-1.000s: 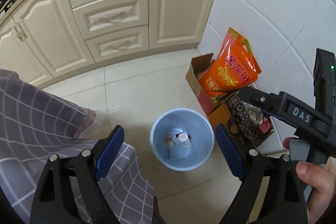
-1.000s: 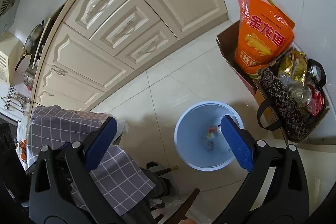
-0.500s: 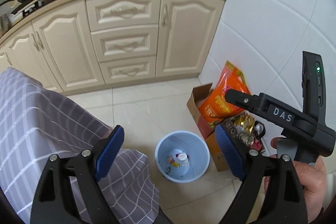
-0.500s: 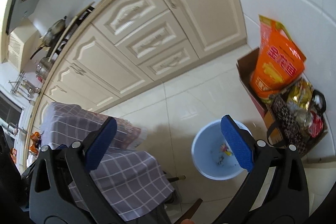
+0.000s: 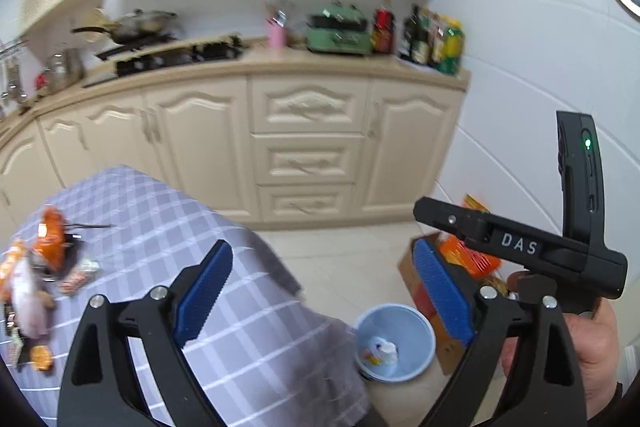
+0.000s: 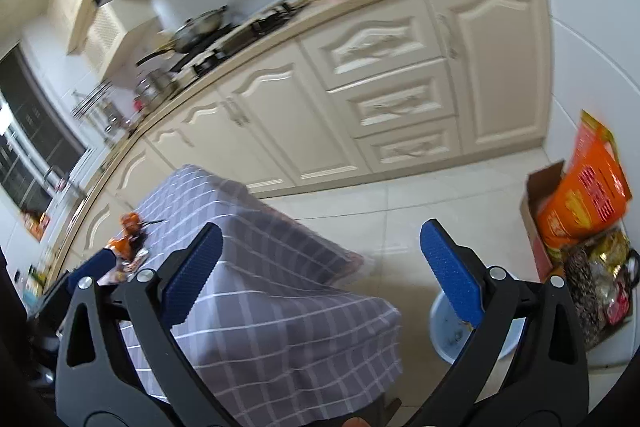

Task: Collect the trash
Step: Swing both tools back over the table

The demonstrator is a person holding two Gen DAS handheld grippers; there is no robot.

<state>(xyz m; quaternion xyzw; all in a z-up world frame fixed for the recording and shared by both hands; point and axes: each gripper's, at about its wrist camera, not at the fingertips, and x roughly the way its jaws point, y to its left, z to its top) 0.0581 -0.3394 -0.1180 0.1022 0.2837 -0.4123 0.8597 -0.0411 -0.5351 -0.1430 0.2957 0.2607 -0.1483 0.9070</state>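
Up front in the left wrist view, the left gripper (image 5: pixel 324 293) gapes wide with nothing between its blue pads (image 5: pixel 204 293). Below it a checked cloth (image 5: pixel 168 227) covers the table, and the trash (image 5: pixel 36 283) (orange wrappers and blurred scraps) lies in a heap at the cloth's far left edge, well apart from the pads. On the floor to the right stands the blue bin (image 5: pixel 394 341), with a white cup and bits already inside. Beside the bin sits a cardboard box (image 5: pixel 412 275). The right gripper (image 5: pixel 516 247) shows side-on here, held in a hand (image 5: pixel 592 343).

Seen from the right wrist, the right gripper (image 6: pixel 320 271) is also spread wide and holds nothing. The trash (image 6: pixel 128 239) sits at the cloth's (image 6: pixel 280 299) left end, the bin (image 6: pixel 452 335) partly hidden behind the right pad, an orange bag (image 6: pixel 584 187) upright in the box (image 6: pixel 536 211)
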